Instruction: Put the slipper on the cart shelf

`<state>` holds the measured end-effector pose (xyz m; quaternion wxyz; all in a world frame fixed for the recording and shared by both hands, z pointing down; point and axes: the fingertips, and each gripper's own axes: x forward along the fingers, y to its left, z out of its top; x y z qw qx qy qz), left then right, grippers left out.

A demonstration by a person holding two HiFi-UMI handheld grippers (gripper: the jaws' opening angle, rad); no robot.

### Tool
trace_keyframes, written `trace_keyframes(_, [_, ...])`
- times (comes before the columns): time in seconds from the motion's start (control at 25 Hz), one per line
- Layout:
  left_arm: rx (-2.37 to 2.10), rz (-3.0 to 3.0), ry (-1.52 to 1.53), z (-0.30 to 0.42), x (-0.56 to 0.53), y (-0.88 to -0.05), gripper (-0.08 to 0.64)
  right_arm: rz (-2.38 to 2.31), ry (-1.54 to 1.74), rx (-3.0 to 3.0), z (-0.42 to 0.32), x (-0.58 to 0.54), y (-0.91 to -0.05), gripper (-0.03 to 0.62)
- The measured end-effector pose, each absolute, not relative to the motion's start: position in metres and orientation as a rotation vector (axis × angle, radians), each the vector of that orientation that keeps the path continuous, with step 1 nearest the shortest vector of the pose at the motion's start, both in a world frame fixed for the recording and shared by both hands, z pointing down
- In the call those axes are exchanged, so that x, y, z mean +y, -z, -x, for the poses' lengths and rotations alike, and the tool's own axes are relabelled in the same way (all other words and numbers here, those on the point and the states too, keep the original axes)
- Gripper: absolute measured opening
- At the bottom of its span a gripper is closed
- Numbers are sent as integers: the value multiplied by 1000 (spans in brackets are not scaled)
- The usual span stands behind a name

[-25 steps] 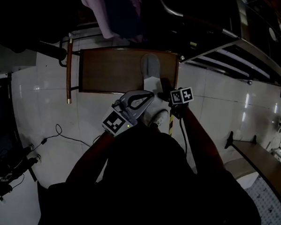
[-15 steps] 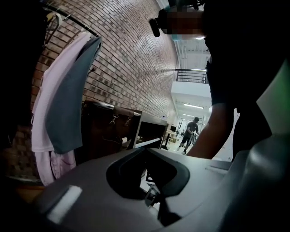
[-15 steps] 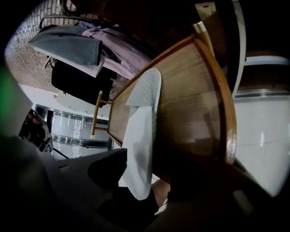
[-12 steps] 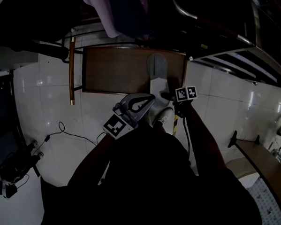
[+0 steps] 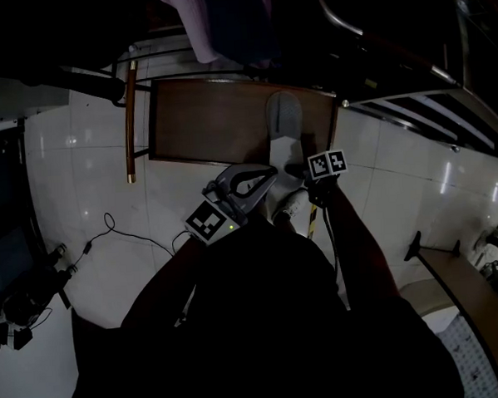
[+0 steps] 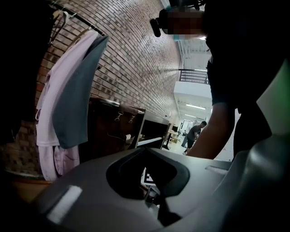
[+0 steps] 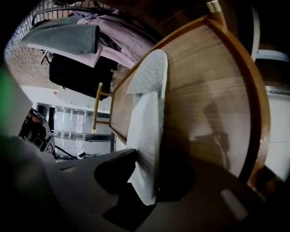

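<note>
Right gripper view: slipper (white) between just-closing fingers, apparently pinched.

right tongs: jaws just closing, pinching white slipper | slipper along wooden shelf

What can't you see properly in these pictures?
Head view: hanging clothes, cut off by the top edge.
Head view: metal rack, too dark.
Left gripper view: far-off person, too small.
Left gripper view: slipper unseen; the left tool's body fills the lower half.
</note>
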<state>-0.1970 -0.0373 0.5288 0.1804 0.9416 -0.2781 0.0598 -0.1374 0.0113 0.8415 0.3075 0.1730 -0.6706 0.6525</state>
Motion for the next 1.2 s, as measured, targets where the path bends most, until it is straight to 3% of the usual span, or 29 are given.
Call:
trace_keyframes(0.2, [-803, -2655, -168, 202, -37, -529, 2, -456, -1689, -1862, 148, 6, -822, 70])
trace_keyframes(0.68, [-768, -2724, -142, 175, -19, -504, 2, -633, -1427, -2189, 116, -10, -727, 67])
trace_keyframes(1.2, [-675, -2878, -111, 113, 2, -439, 2, -1003, -939, -2595, 48, -20, -523, 67])
